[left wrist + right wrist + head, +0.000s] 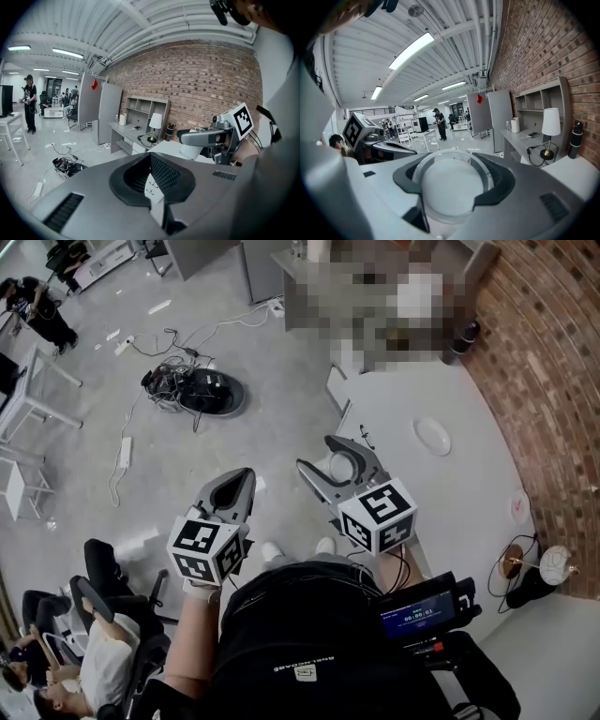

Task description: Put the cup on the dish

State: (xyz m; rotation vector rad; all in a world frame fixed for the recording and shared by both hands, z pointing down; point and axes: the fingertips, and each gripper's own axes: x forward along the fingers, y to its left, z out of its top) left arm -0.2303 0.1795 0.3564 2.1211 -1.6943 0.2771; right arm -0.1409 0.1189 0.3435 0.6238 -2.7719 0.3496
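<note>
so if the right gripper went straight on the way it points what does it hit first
Nothing near. The right gripper, shut on the cup, points across open floor toward a far standing person; depth is unclear. The dish lies off to its right on the table.

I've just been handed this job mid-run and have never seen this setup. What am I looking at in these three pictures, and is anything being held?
There is no robot here: a person carries a hand-held gripper in each hand. The head view looks down from a camera on the person's head. The other two pictures each come from a camera riding on one gripper, looking along its jaws. The right hand-held gripper is closed on a pale cup. The left hand-held gripper has its jaws together with nothing between them. Ahead on the right stands a white table, and a white dish lies on it with nothing in it.
</note>
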